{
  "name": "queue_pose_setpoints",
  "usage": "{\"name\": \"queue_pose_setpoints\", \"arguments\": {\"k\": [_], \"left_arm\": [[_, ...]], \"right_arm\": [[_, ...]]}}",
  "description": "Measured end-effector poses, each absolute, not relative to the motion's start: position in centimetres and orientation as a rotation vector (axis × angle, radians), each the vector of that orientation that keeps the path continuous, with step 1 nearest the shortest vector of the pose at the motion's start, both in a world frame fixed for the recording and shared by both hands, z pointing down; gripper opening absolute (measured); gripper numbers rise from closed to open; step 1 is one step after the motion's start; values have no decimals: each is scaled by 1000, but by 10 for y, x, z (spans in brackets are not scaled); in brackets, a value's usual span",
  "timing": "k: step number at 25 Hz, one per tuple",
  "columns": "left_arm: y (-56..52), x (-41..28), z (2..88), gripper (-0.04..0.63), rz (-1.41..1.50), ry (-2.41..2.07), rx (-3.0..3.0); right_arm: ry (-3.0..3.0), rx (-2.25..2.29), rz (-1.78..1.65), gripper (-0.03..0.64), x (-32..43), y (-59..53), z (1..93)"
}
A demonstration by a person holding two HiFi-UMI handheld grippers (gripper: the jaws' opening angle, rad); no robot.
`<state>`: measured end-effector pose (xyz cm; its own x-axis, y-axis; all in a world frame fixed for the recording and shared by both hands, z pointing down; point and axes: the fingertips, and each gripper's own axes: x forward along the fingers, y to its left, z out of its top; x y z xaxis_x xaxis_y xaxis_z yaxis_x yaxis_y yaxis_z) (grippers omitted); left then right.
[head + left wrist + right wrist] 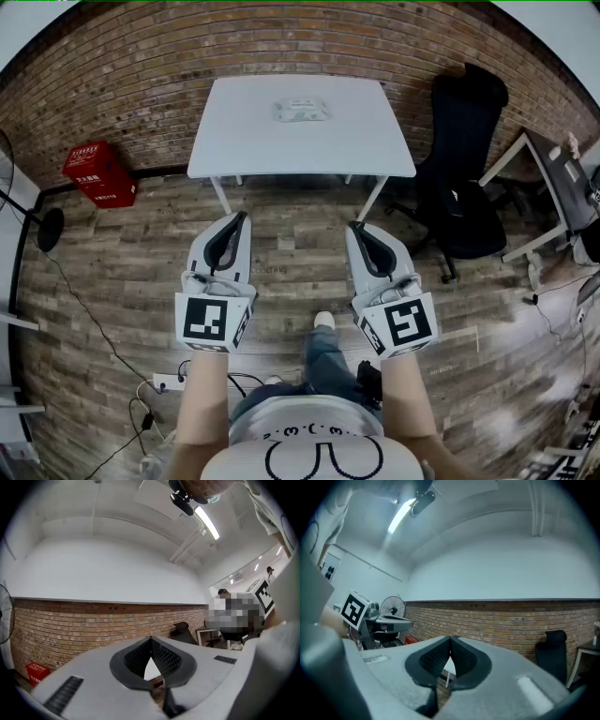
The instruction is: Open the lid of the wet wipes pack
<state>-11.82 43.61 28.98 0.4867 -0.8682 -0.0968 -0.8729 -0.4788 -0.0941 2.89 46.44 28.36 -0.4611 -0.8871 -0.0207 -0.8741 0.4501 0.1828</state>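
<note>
We hold left gripper (238, 221), right gripper (357, 229) side by side, level, aimed at table (234, 141): ready stance, we judge. Both jaw pairs pressed together, nothing between. Wet wipes pack (301, 111) lies well ahead of jaws, mid-table, untouched.

Open floor (291, 234) is stretching ahead of the fingertips (240, 219) to the table (234, 141); a chair (464, 187) is standing right of them.
</note>
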Motion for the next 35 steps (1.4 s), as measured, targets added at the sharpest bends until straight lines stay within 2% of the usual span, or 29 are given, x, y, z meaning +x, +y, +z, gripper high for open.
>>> {"name": "queue_pose_setpoints", "arguments": {"k": [23, 35], "left_arm": [[238, -29, 279, -2, 64, 1717, -2475], [127, -28, 297, -2, 41, 1711, -2514]], "right_arm": [[-2759, 1363, -241, 0, 113, 241, 277], [-2732, 1367, -210, 1, 114, 138, 298]]}}
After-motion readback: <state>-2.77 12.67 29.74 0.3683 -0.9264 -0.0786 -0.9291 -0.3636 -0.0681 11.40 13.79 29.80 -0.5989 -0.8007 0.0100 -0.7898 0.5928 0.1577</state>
